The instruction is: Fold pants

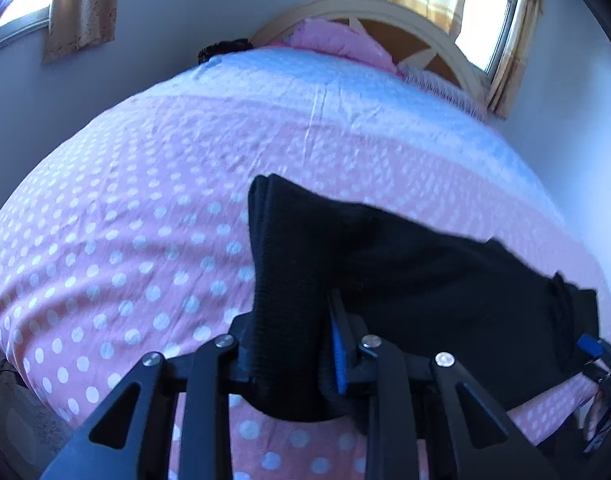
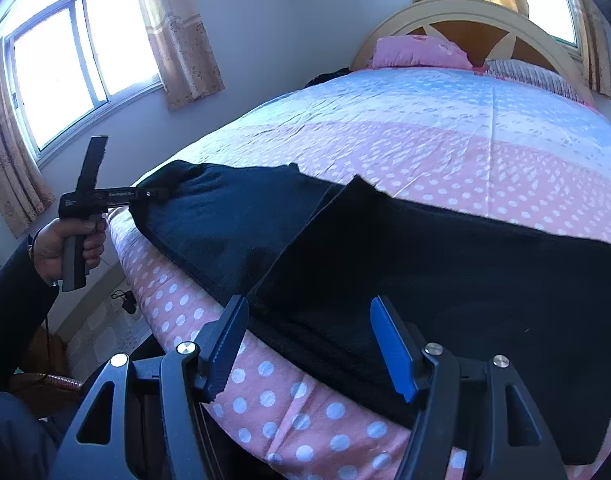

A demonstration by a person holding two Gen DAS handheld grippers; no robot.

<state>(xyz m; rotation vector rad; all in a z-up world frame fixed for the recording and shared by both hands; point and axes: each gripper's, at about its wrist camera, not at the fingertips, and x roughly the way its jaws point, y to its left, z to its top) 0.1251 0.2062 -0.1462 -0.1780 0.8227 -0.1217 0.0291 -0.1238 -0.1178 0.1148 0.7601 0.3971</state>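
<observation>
Black pants (image 2: 385, 248) lie across the near part of the bed, with one layer folded over another. In the left wrist view the pants (image 1: 405, 264) rise from the sheet into my left gripper (image 1: 293, 344), which is shut on a bunched corner; the fabric hides its left finger. The right wrist view shows that left gripper (image 2: 163, 193) from the side, held by a hand (image 2: 65, 244) and clamped on the pants' far left corner. My right gripper (image 2: 311, 346) stands open at the pants' near edge, with nothing pinched. One of its blue pads (image 1: 588, 345) shows by the pants' right end.
A pink sheet with white dots (image 2: 273, 400) covers the bed. A pink pillow (image 2: 419, 52) and a striped one (image 2: 529, 74) rest against the arched headboard (image 2: 465, 10). Curtained windows (image 2: 61, 76) stand behind. Left of the bed are floor and cables (image 2: 123, 300).
</observation>
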